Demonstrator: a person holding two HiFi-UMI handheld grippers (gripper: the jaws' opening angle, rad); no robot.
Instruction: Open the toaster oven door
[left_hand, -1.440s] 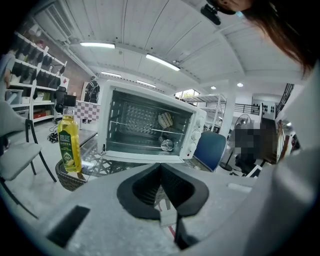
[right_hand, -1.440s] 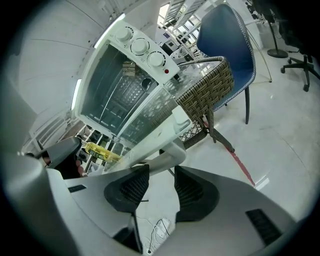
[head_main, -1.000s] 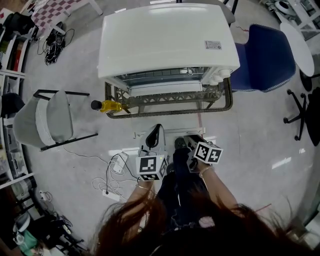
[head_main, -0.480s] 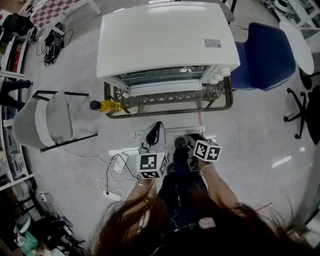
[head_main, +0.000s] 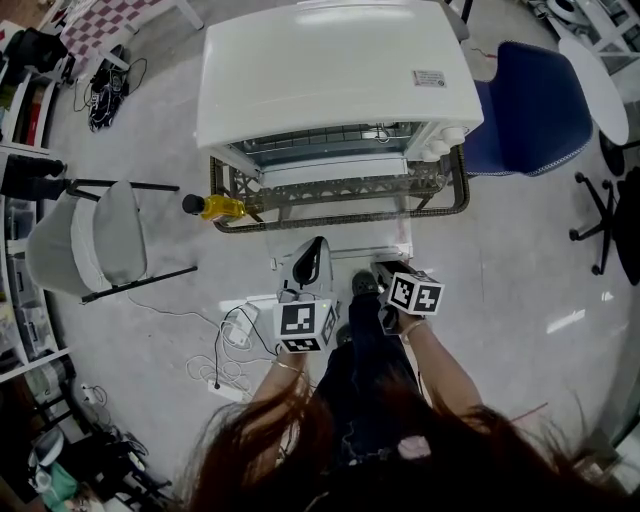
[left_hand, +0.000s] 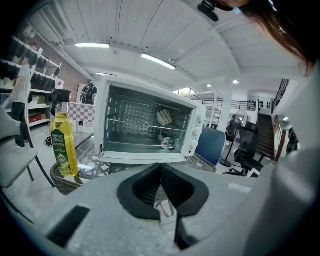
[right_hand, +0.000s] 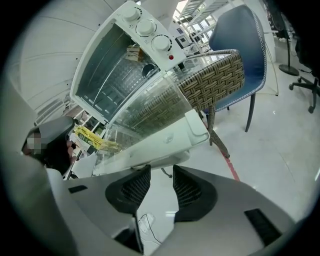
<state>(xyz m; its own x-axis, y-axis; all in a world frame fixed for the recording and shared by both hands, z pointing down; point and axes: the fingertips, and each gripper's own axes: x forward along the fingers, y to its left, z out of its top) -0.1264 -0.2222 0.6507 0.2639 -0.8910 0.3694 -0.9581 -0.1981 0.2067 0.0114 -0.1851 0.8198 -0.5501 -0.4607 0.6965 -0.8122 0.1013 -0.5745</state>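
Note:
The white toaster oven stands on a wicker table with its glass door swung down and its cavity open. The door's white handle edge points toward me. My right gripper sits just below and in front of that handle. Its jaws are closing, with a gap still between the pads and nothing in it. My left gripper faces the oven from in front, pads together and empty. Both grippers, left and right, hover side by side before the door.
A yellow oil bottle stands at the table's left end, also visible in the left gripper view. A blue chair stands to the right of the oven and a grey chair to the left. Cables and a power strip lie on the floor.
Both grippers have edged slightly toward the oven. The door stays down throughout.

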